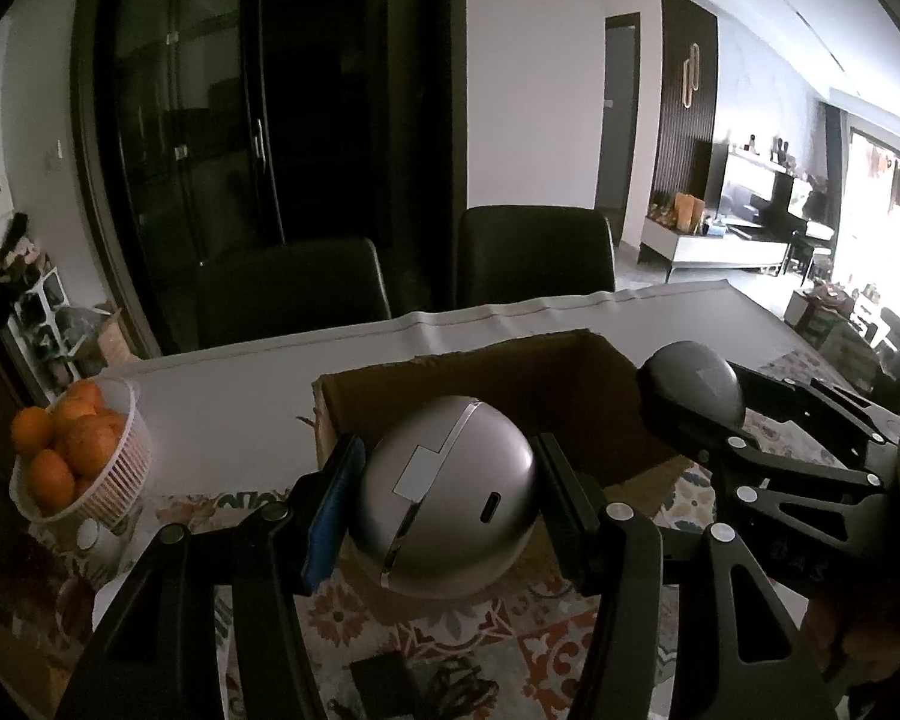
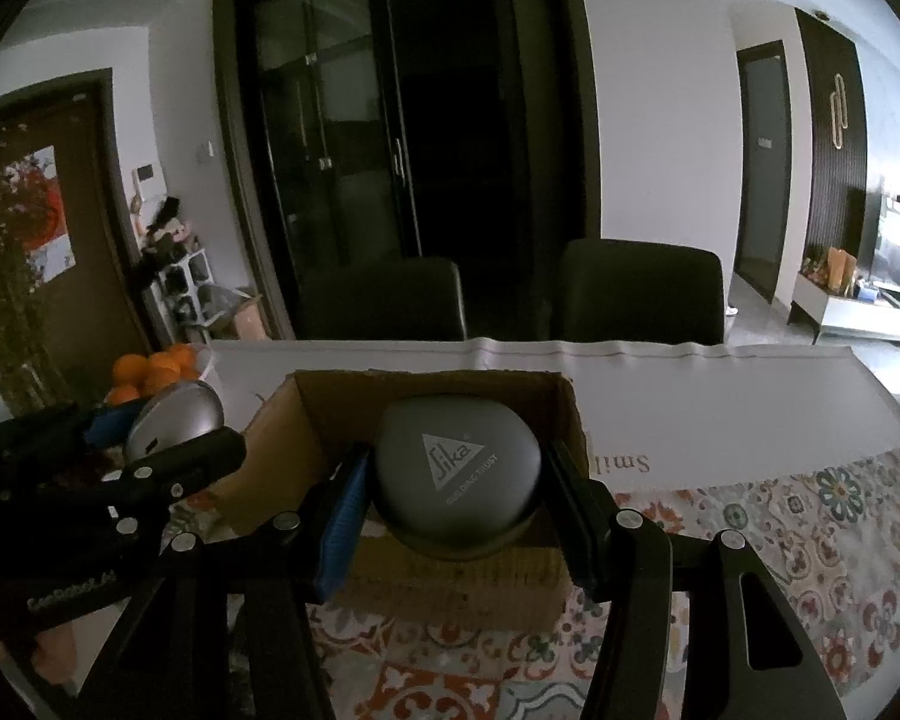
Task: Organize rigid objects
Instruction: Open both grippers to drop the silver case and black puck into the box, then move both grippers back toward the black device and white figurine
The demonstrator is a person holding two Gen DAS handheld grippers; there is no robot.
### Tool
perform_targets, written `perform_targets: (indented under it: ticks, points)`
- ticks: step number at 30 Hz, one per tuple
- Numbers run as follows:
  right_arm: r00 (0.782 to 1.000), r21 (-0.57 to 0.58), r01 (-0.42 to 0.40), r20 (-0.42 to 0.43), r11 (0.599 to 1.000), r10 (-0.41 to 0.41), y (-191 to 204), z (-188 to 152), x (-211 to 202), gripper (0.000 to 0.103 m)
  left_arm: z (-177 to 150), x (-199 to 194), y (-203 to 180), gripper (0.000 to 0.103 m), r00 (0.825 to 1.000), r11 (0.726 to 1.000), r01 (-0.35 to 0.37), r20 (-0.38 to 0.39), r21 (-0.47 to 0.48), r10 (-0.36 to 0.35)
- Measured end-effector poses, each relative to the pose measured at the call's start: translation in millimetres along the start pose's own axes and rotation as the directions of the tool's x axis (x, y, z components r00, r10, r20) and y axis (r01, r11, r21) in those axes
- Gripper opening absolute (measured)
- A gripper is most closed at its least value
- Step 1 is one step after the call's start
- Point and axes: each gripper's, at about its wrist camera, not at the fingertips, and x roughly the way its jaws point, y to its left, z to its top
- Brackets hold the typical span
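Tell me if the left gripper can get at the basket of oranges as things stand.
Probably not yet. The left gripper is shut on the silver round case, so its jaws are occupied. The basket of oranges sits to its left on the table with nothing between; the case would need dropping into the cardboard box first.

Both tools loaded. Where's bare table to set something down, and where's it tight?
Free: the white sheet right of the cardboard box, and the strip between the box and the basket of oranges. Tight: over the box, left tool and right tool close together.
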Motion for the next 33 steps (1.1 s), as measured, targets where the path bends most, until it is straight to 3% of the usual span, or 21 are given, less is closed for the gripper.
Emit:
perform_targets:
  ticks: [22, 26, 33]
  points:
    - [0.992, -0.008, 0.021, -0.127, 1.000, -0.022, -16.7, -2.8, 63.2, 0.057, -3.0, 68.3, 10.9, 0.056, 0.992, 1.000, -0.008, -0.128, -0.011, 0.006]
    - [0.992, -0.014, 0.032, -0.123, 0.999, -0.034, -17.3, -2.9, 65.2, 0.060, -4.2, 68.3, 11.7, 0.077, 0.993, 1.000, -0.027, -0.118, -0.011, 0.026]
    - [0.992, -0.011, 0.063, -0.111, 0.998, -0.064, -17.2, -6.1, 55.5, 0.063, -9.9, 49.6, 10.7, 0.082, 0.993, 0.997, -0.080, -0.087, -0.009, 0.079]
